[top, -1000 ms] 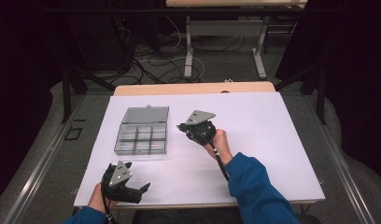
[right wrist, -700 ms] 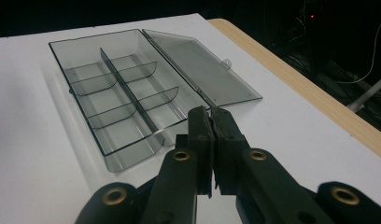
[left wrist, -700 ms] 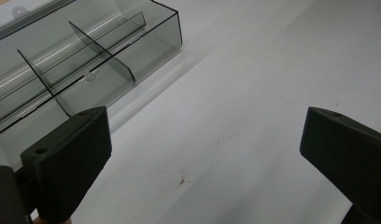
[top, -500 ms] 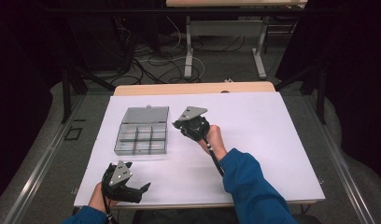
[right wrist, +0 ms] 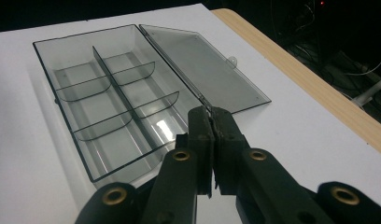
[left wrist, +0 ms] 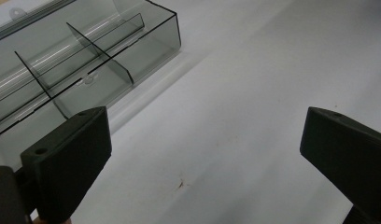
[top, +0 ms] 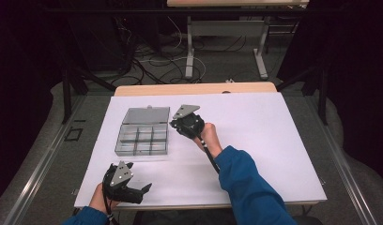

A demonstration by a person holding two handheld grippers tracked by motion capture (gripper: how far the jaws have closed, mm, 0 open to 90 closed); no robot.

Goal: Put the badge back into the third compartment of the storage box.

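A clear grey compartment box [top: 142, 139] lies on the white table [top: 255, 126], with its lid [top: 146, 115] folded open flat behind it. Its compartments [right wrist: 109, 102] look empty. My right gripper [top: 174, 124] is at the box's right side. In the right gripper view its jaws are shut together with nothing between them. The right gripper [right wrist: 212, 115] has its tips just over the corner where the lid [right wrist: 202, 65] hinges on the box. My left gripper [top: 143, 192] rests near the table's front edge with its jaws wide open. The left gripper [left wrist: 202, 154] frames bare table, with the box [left wrist: 86, 56] ahead to the left.
A wooden strip [top: 194, 89] runs along the table's far edge. Beyond it are table legs and cables [top: 189, 51] on a dark floor. White tabletop spreads to the right of the box.
My right gripper has moved left and forward, closing on the box's right side. The left gripper has stayed in place.
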